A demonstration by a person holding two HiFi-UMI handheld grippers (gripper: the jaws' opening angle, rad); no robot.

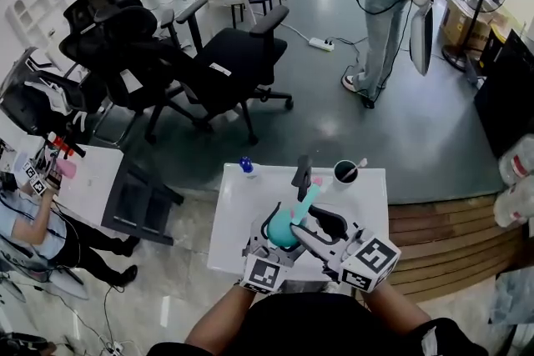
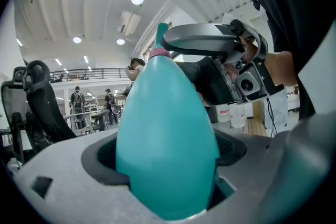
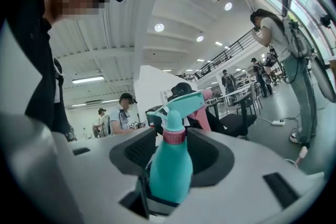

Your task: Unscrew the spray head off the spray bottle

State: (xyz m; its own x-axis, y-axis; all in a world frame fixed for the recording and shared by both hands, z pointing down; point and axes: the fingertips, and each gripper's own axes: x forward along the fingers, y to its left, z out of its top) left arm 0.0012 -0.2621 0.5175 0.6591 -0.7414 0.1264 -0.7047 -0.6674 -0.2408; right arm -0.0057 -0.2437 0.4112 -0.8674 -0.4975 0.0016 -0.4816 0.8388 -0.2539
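A teal spray bottle (image 1: 282, 231) with a pink collar and a teal spray head (image 1: 309, 196) is held over the white table (image 1: 238, 217). My left gripper (image 1: 274, 244) is shut on the bottle's body, which fills the space between its jaws in the left gripper view (image 2: 167, 155). My right gripper (image 1: 321, 229) comes in from the right at the top of the bottle. In the right gripper view the bottle (image 3: 170, 170), its pink collar (image 3: 174, 135) and the spray head (image 3: 181, 106) stand between the open jaws, with a gap on each side. The right gripper (image 2: 215, 44) also shows in the left gripper view.
On the table's far edge stand a dark cup with a stick in it (image 1: 345, 172) and a small blue-capped bottle (image 1: 246, 166). Black office chairs (image 1: 225, 58) crowd the floor beyond. A person (image 1: 384, 4) stands at the back right. A wooden platform (image 1: 442, 238) lies to the right.
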